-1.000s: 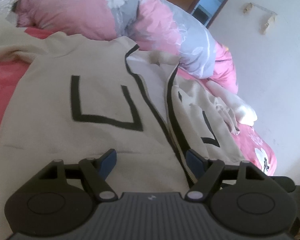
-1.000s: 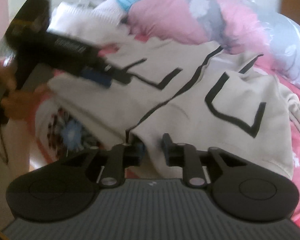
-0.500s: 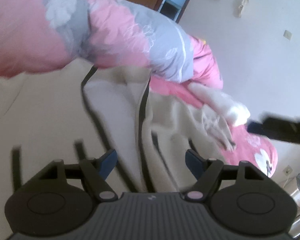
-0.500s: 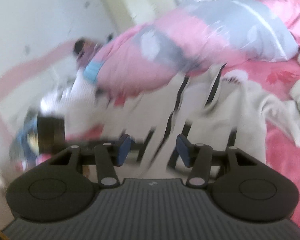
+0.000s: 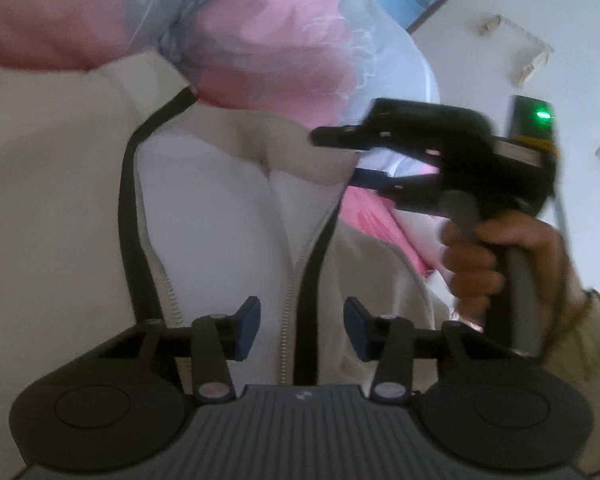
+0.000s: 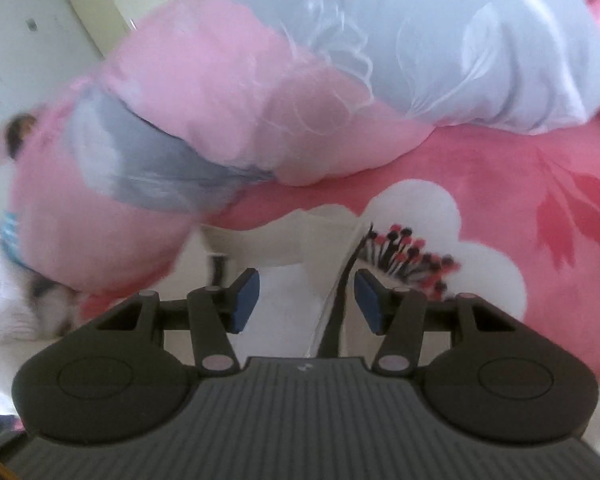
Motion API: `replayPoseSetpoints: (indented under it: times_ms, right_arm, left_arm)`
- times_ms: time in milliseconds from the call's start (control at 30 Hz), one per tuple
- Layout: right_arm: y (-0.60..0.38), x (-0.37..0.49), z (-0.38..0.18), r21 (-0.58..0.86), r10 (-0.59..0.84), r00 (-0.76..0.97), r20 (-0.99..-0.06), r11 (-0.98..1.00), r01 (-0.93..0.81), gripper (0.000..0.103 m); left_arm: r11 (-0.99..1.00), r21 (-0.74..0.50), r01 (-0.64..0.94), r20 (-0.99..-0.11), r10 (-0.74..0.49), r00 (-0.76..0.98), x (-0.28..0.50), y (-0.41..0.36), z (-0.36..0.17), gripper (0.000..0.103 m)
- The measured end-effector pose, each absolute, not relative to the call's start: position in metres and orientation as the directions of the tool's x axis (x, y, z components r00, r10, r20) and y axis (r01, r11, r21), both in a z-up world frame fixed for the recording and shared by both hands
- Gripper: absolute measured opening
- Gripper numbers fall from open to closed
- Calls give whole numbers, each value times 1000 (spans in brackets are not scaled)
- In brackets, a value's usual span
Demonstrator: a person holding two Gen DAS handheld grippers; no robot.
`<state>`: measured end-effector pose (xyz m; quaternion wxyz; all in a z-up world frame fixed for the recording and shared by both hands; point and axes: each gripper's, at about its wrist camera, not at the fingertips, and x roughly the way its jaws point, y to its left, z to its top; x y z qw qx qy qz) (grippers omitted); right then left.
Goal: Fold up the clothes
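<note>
A beige jacket [image 5: 60, 200] with black trim and a zipper lies open at the collar on the bed. My left gripper [image 5: 302, 328] hovers low over its front, jaws closing. The right zipper edge [image 5: 312, 280] runs between the blue pads [image 5: 248, 326], and neither pad presses on it. My right gripper [image 5: 348, 160], held by a hand [image 5: 476, 264], reaches the collar from the right, one finger on each side of the collar's edge. In the right wrist view the right gripper [image 6: 306, 300] stands open, with the jacket's black-trimmed edge [image 6: 340, 304] in the gap.
A rolled pink and grey quilt [image 5: 268, 40] lies just behind the collar and also fills the top of the right wrist view [image 6: 220, 100]. A pink bedsheet [image 6: 500, 184] with a white flower print lies beside the jacket. A white wall [image 5: 560, 240] stands at the right.
Both grippers have travelled from the jacket's lower part up to its collar. The left jaws have narrowed and the right jaws have widened. The right gripper and its hand have come into the left wrist view.
</note>
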<state>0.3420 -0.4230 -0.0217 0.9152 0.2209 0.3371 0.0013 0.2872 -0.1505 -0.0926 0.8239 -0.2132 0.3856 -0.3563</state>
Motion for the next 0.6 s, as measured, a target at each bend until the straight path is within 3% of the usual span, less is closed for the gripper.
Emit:
replayPoseSetpoints:
  times_ms: [33, 100, 367, 600]
  right_arm:
    - [-423, 352, -27, 390, 148, 760, -633, 909, 148, 40]
    - [-422, 368, -35, 376, 153, 735, -661, 915, 147, 5]
    - [-388, 360, 1, 483, 296, 831, -472, 875, -38, 5]
    - [-362, 392, -31, 468, 307, 787, -535, 883, -26, 5]
  left_arm:
    - [647, -637, 418, -480, -758, 442, 289, -149, -96, 43]
    - [631, -657, 412, -468, -770, 434, 291, -146, -101, 42]
    - [555, -722, 413, -382, -818, 431, 291, -134, -102, 42]
    - [567, -749, 343, -403, -800, 444, 300, -123, -115, 24]
